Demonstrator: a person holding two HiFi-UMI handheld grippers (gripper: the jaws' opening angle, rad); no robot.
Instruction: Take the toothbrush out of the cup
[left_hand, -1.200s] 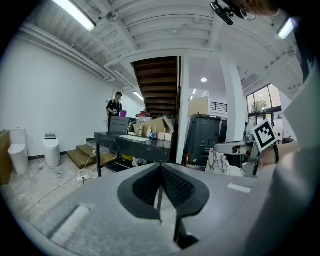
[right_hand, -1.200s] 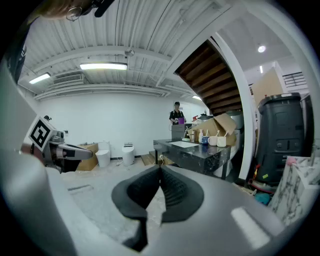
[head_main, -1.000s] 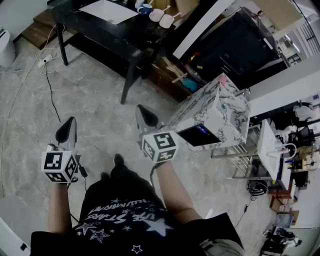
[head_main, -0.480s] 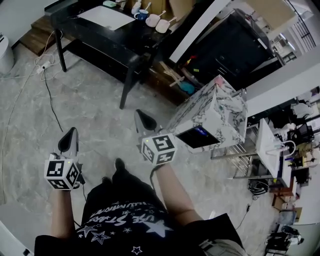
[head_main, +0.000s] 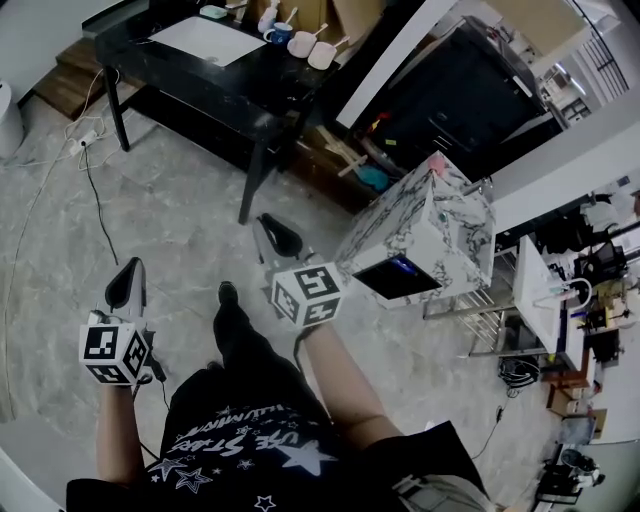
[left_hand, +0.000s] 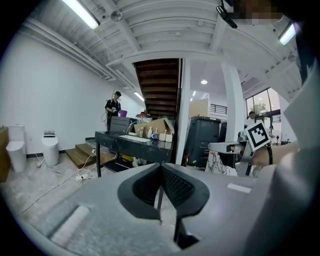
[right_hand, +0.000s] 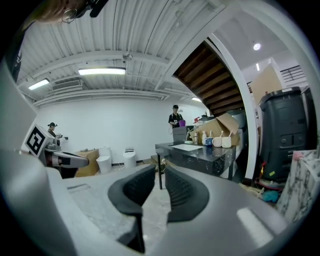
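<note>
Far off stands the black bench (head_main: 190, 80). Nearer, the left gripper (head_main: 133, 266) has its jaws clenched together, empty; the right gripper (head_main: 263, 221) has just been easing its jaws apart, nothing between them. At the bench's right end sit a blue cup (head_main: 279, 36) and two white cups (head_main: 303, 44), each holding a slim handle (head_main: 343, 43); which is the toothbrush is unclear.

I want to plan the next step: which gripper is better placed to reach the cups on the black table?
Right, probably. In the head view the right gripper is nearer the black table and its cups than the left gripper. Its jaws have just been opening, with nothing between them.
</note>
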